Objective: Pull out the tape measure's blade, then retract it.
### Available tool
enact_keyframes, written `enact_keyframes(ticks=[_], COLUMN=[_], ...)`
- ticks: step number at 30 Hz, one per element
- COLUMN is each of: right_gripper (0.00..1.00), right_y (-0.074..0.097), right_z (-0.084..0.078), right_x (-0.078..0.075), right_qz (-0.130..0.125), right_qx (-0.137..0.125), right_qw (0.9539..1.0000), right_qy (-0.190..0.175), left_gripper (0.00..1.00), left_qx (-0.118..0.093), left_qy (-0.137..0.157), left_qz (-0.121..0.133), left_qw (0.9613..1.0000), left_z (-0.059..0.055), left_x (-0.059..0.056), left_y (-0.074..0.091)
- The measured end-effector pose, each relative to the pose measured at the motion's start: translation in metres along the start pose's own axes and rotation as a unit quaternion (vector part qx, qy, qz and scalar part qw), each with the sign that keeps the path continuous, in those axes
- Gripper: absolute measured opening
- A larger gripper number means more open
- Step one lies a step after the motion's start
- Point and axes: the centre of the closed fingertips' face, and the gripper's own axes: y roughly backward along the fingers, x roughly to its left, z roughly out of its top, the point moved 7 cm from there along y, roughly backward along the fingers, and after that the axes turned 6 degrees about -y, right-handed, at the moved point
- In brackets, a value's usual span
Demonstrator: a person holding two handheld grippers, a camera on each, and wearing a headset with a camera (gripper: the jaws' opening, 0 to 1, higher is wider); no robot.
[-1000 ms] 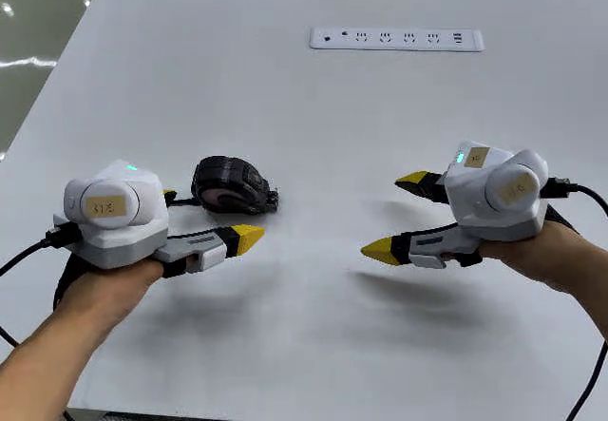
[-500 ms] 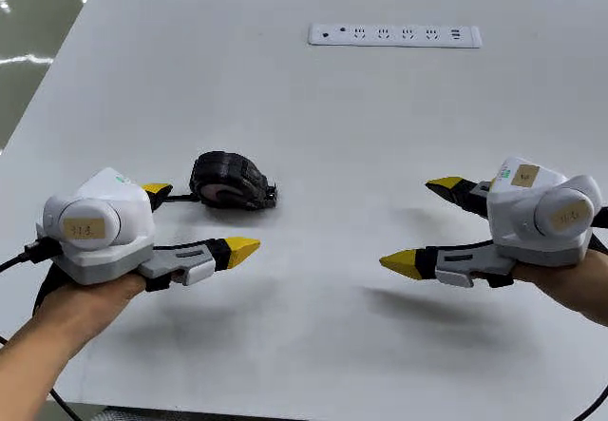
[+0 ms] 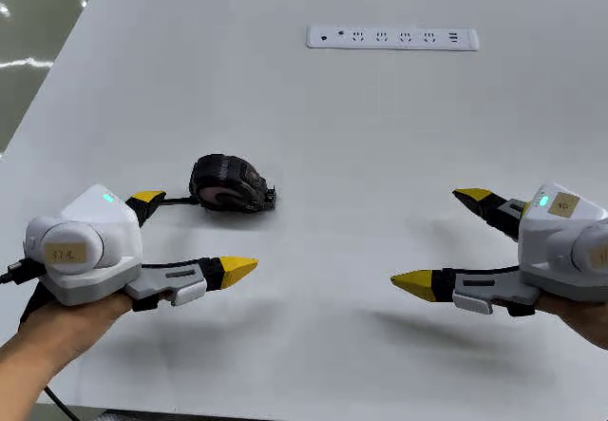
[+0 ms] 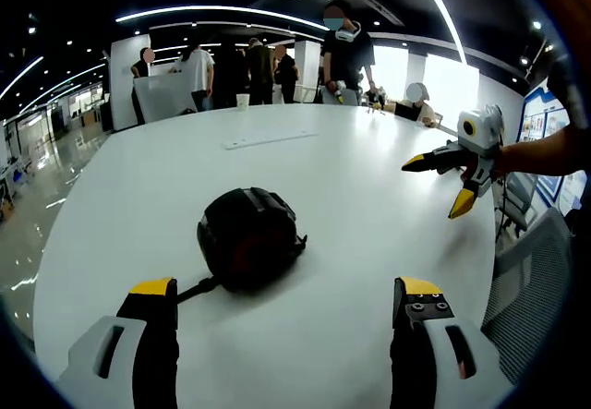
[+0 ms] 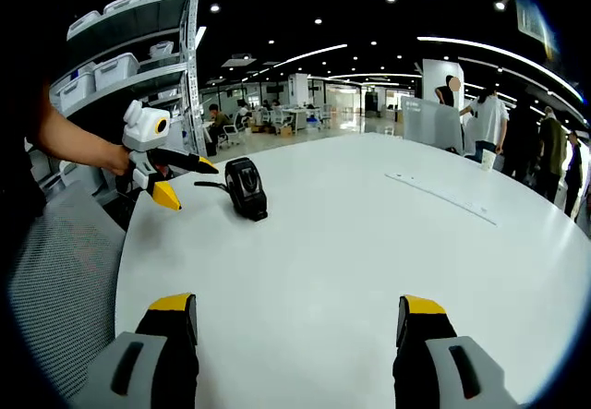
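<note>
tape [image 3: 231, 182] lies on the white desk [image 3: 361, 126], blade retracted, just beyond the upper jaw tip of the left tool [image 3: 195, 232], jaws spread, released. right tool [image 3: 439, 239], well apart from it, likewise released, grasping nothing.

Head view: from above, facing forward and down at the tabletop [image 3: 380, 136].
Left gripper view: low, close to the tape measure [image 4: 249, 238], facing the right gripper [image 4: 434, 186].
Right gripper view: low, farther off, facing the left gripper [image 5: 187, 181].
All share the tape measure.
</note>
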Motion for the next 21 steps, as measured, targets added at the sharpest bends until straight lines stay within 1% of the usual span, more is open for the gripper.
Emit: enact_keyframes(ticks=[5, 9, 11, 13, 16, 21], right_gripper=[0.92, 0.95, 0.96, 0.97, 0.99, 0.99], right_y=[0.0016, 0.0037, 0.0042, 0.0054, 0.0069, 0.0075], right_z=[-0.0027, -0.0033, -0.0040, -0.0050, -0.0051, -0.0067], right_x=[-0.0010, 0.0018, 0.0009, 0.0021, 0.0051, 0.0068], right_qz=[-0.011, -0.012, -0.013, -0.012, -0.008, -0.004], right_qx=[-0.006, -0.010, -0.010, -0.013, -0.024, -0.028], right_qw=[0.9999, 0.9999, 0.9999, 0.9998, 0.9997, 0.9996], right_qy=[0.000, -0.001, -0.002, -0.007, -0.004, -0.005], left_gripper=[0.96, 0.97, 0.98, 0.98, 0.99, 0.99], left_qx=[-0.002, -0.008, -0.010, -0.012, -0.016, -0.019], left_qy=[0.000, -0.003, -0.006, -0.010, -0.013, -0.017], left_qz=[-0.003, -0.005, -0.006, -0.008, -0.011, -0.012], left_qw=[1.0000, 0.9999, 0.9999, 0.9999, 0.9997, 0.9996], left_z=[-0.0006, 0.0015, 0.0023, 0.0026, 0.0030, 0.0023], left_x=[-0.0018, -0.0048, -0.0060, -0.0073, -0.0090, -0.0098], left_y=[0.0006, 0.0011, 0.0015, 0.0018, 0.0025, 0.0043])
